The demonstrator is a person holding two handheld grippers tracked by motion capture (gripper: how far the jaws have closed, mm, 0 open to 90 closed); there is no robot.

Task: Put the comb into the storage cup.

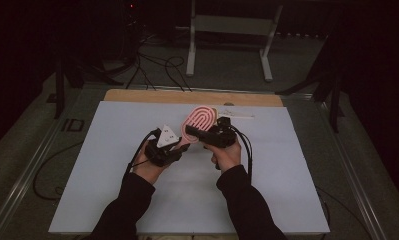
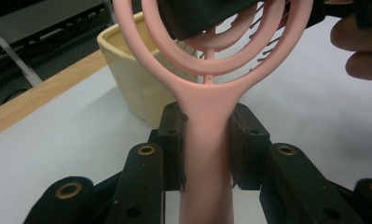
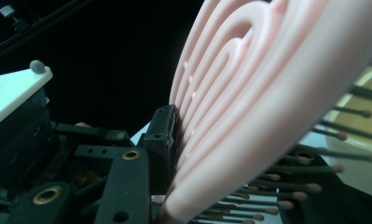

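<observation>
1. Pink hairbrush is being held above the white table cover, just past its middle toward 12 o'clock, with the looped head pointing to 1 o'clock and the handle running down toward 7 o'clock.
2. Left gripper is pinching the brush handle; in the left gripper view its two black jaws are pressing against both sides of the pink handle, just below where the loops begin.
3. Right gripper is clamping the head of the brush from the 3 o'clock side; in the right gripper view one jaw is lying flat against the ribbed pink back while the bristles are sticking out on the other side, toward the second jaw.
4. Both of the person's hands are sitting close together, the left hand at 7 o'clock of the brush and the right hand at 5 o'clock.
5. Cream-coloured bowl is standing on the cover just beyond the brush head, toward 12 o'clock.
6. Wooden table edge is showing past the cover at 12 o'clock.
</observation>
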